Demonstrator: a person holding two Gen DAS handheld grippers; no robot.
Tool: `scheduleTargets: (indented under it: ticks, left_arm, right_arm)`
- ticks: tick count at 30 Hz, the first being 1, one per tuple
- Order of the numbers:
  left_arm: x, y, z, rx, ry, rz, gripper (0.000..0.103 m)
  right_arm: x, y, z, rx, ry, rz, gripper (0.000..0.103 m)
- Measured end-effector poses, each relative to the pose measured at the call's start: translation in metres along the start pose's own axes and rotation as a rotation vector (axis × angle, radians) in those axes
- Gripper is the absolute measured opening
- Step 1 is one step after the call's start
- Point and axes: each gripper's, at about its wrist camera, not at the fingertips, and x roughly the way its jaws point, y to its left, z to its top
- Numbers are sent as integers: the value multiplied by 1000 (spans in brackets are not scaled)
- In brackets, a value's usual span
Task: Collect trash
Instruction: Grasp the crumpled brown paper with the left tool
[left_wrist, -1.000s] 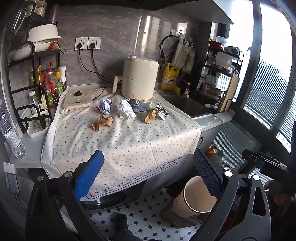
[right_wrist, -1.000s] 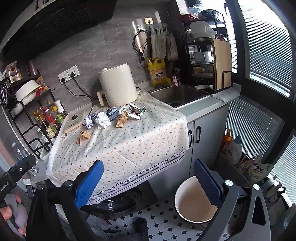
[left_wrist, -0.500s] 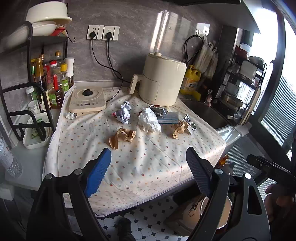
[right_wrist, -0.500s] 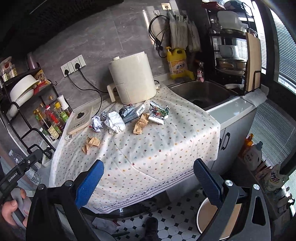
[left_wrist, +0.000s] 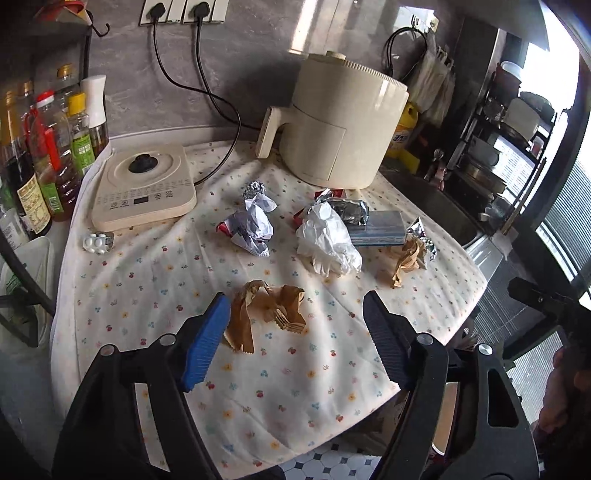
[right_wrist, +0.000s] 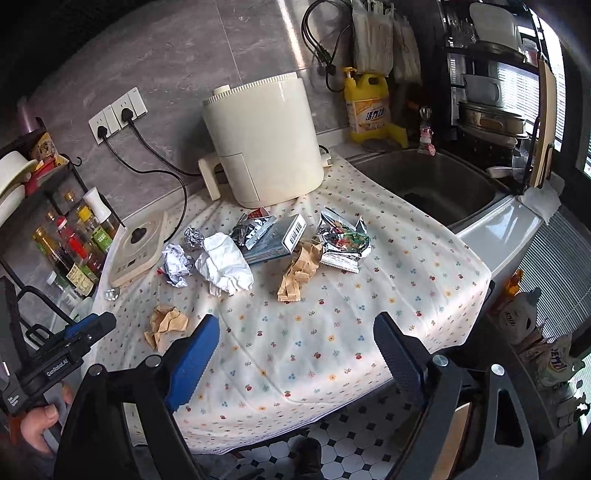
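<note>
Both tongs hovering over the trash-strewn counter
Left tongs and right tongs are closing, empty; crumpled brown paper lying in front of the air fryer, nearest the left tongs

My left gripper, a black two-finger frame with one blue ribbed pad and one dark pad, tilts down over the near part of the flower-print tablecloth. Its jaws are closing, with nothing pressed between the pads. My right gripper, of the same build, hangs above the cloth's near edge, its jaws closing on empty air. My left hand grips its handle off the cloth's left side.
</note>
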Motion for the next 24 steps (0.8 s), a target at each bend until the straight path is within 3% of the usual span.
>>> scheduleTargets:
  ticks: [10, 15, 18, 20, 22, 24]
  left_arm:
    - [81, 21, 2, 47, 145, -51, 74]
    - [110, 30, -3, 44, 209, -56, 71]
    - [114, 32, -4, 50, 207, -52, 61]
    - [115, 37, -3, 49, 206, -48, 35]
    - [116, 47, 0, 9, 214, -62, 21]
    - [109, 57, 1, -13, 197, -65, 19]
  right_arm:
    - [42, 3, 1, 48, 47, -85, 83]
    - [68, 7, 5, 46, 84, -103, 75]
    - [83, 10, 9, 39, 94, -114, 75]
    - [95, 11, 13, 37, 101, -116, 75]
    - [110, 12, 18, 37, 114, -125, 74]
    - [125, 11, 23, 47, 128, -129, 69]
